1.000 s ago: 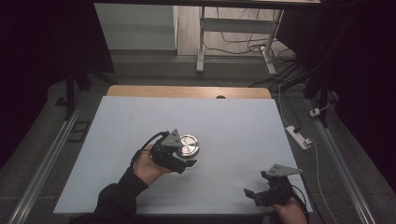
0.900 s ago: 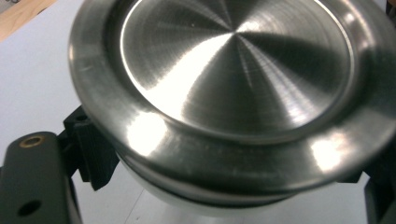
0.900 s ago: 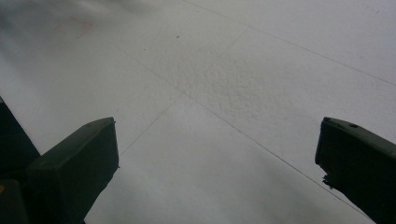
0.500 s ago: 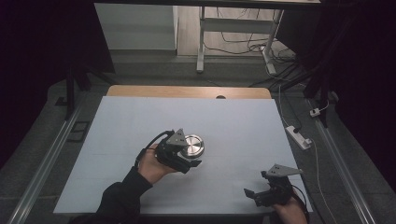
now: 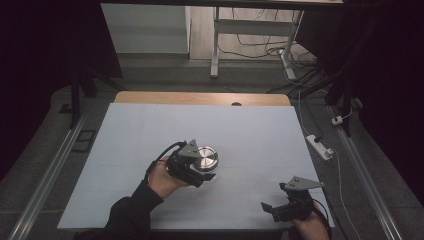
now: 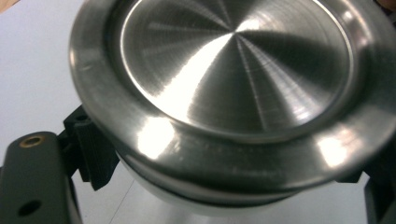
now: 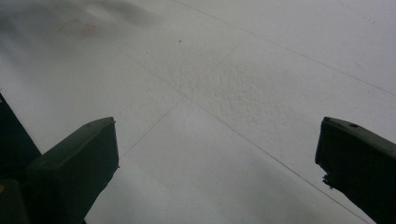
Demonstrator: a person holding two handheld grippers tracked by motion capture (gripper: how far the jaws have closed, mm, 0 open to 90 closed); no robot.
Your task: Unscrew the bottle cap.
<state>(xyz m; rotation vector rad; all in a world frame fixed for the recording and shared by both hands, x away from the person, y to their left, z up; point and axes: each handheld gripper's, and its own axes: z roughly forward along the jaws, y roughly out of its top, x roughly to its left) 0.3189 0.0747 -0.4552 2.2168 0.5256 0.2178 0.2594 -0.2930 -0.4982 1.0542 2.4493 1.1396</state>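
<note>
Jaws of left gripper [image 5: 202,172] clamped on steel tin [image 5: 206,158]; right gripper [image 5: 272,207] jaws spread

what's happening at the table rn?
A person holds a gripper in each hand. The left gripper is closed on a round metal container near the middle of the white table, its black jaws clamped on the sides under the lid's rim. The right gripper sits open near the front right corner with nothing between its jaws.
</note>
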